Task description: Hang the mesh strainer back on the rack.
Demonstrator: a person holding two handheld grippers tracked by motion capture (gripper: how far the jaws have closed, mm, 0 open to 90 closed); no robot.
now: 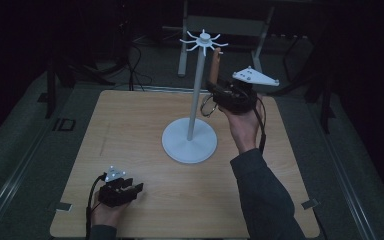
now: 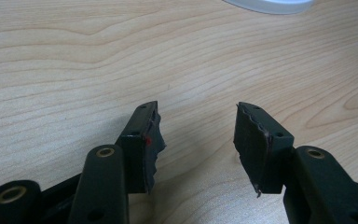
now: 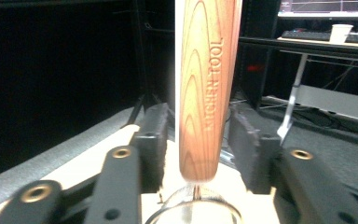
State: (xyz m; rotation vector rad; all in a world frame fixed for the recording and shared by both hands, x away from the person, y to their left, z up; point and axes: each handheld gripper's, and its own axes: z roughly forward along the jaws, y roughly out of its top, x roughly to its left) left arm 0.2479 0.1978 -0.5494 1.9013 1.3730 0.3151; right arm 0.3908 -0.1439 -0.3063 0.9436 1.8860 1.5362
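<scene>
At far left, low on the table (image 1: 130, 125), left gripper (image 2: 198, 140) with jaws wide and empty, hand flat near the front edge, forearm barely in; little to go wrong there beyond being too far off to steady anything. At centre, white stand (image 1: 195, 100) with its ring of hooks (image 1: 203, 41): likely to rock or slide if nudged sideways, being unheld. Just right of the pole, wooden-handled kitchen tool (image 3: 207, 93) upright, top close under the hooks, wire loop (image 1: 207, 106) below. Could drop to the table if let go before a hook catches. Right gripper (image 1: 214, 86) raised, jaws close either side of the handle; gripping or just clear, cannot tell. Right hand (image 1: 245, 125) underneath, forearm reaching up and forward.
</scene>
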